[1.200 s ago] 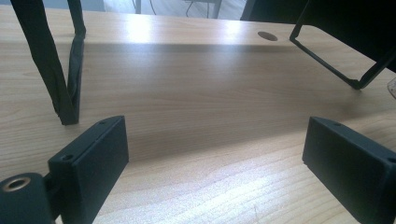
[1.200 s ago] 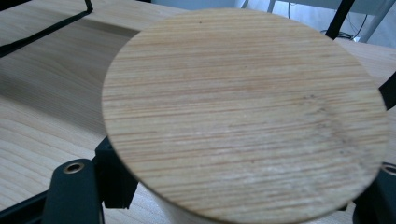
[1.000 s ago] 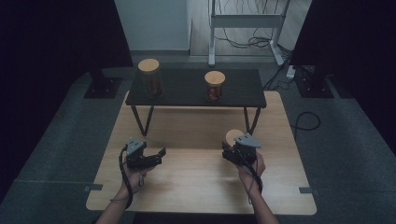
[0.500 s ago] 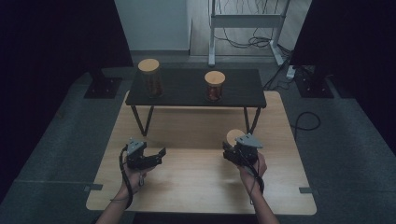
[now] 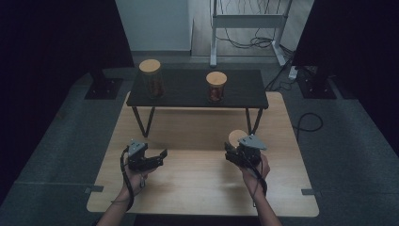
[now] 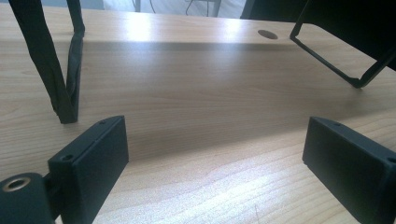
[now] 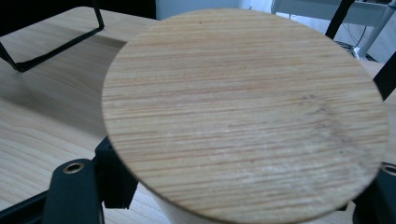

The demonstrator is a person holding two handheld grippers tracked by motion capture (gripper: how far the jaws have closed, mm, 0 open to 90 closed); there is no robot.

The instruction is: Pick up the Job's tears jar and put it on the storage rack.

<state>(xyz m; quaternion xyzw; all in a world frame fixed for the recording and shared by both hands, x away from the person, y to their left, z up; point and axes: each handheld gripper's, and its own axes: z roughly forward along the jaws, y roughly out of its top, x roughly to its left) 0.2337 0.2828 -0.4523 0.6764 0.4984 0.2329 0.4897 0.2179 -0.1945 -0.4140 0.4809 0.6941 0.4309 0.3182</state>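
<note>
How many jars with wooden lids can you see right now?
3. A tall jar at the black shelf's left, a shorter jar right of it, and a third jar held in the right gripper over the table.

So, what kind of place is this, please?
Probably a lab or studio set up for recording, not a home. A plain wooden table stands between dark curtains, loose cables lie on the floor behind, and wood-lidded jars are set out on a small black shelf.
</note>
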